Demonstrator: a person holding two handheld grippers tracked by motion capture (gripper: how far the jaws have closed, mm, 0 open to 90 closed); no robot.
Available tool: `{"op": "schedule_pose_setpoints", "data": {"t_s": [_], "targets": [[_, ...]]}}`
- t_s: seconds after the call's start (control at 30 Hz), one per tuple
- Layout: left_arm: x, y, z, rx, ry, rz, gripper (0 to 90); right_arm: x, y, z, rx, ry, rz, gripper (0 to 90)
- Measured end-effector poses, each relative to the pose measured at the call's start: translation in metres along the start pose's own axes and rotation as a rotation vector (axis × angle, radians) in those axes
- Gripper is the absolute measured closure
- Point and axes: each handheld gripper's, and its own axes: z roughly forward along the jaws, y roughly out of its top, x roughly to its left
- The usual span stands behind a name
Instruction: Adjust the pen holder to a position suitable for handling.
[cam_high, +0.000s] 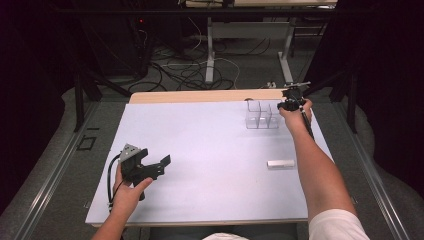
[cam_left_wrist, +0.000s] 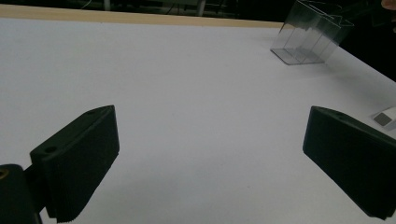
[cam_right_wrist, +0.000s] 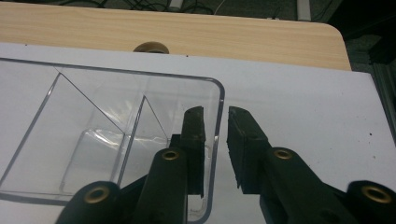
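Observation:
A clear plastic box (cam_high: 261, 116) with several compartments stands at the far right of the white table top (cam_high: 200, 150). My right gripper (cam_high: 291, 100) comes down over its right end. In the right gripper view the box (cam_right_wrist: 93, 140) has its right wall between the jaws of that gripper (cam_right_wrist: 215, 112), one jaw inside and one outside. The jaws stand narrow, with a thin gap still showing beside the wall. My left gripper (cam_high: 155, 156) is held low at the near left, wide open, with nothing between its jaws (cam_left_wrist: 210, 135). The box (cam_left_wrist: 310, 37) also appears far off in the left gripper view.
A small white oblong piece (cam_high: 280, 163) lies on the table nearer to me on the right, and its end (cam_left_wrist: 385, 117) shows in the left gripper view. A wooden strip (cam_right_wrist: 187, 32) runs along the far edge. Cables and table legs lie on the floor beyond.

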Motion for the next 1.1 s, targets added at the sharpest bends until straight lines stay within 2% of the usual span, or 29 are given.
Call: {"op": "schedule_pose_setpoints", "data": {"t_s": [0.07, 0.2, 0.53, 0.67, 0.77, 0.83, 1.1], "targets": [[0.0, 0.0, 0.0, 0.001, 0.0, 0.0, 3.6, 0.001, 0.0, 0.001, -0.001, 0.002, 0.003, 78.8], [0.0, 0.0, 0.001, -0.007, 0.002, -0.002, 3.6, 0.003, -0.001, 0.002, 0.016, -0.024, -0.01, 84.3], [0.0, 0.0, 0.001, 0.002, -0.005, 0.0, 3.6, 0.002, -0.001, -0.002, 0.039, -0.013, 0.094, 87.2], [0.0, 0.0, 0.001, 0.003, -0.007, -0.001, 3.6, 0.003, -0.001, -0.004, 0.04, -0.018, 0.089, 87.3], [0.0, 0.0, 0.002, 0.005, -0.008, 0.001, 3.6, 0.004, -0.001, -0.007, 0.057, -0.015, 0.107, 87.4], [-0.001, 0.0, 0.002, 0.007, -0.008, 0.002, 3.6, 0.005, -0.001, -0.007, 0.059, -0.009, 0.09, 87.4], [-0.001, 0.0, 0.003, 0.007, -0.01, 0.002, 3.6, 0.019, -0.003, -0.012, 0.131, 0.019, 0.117, 87.5]]}}
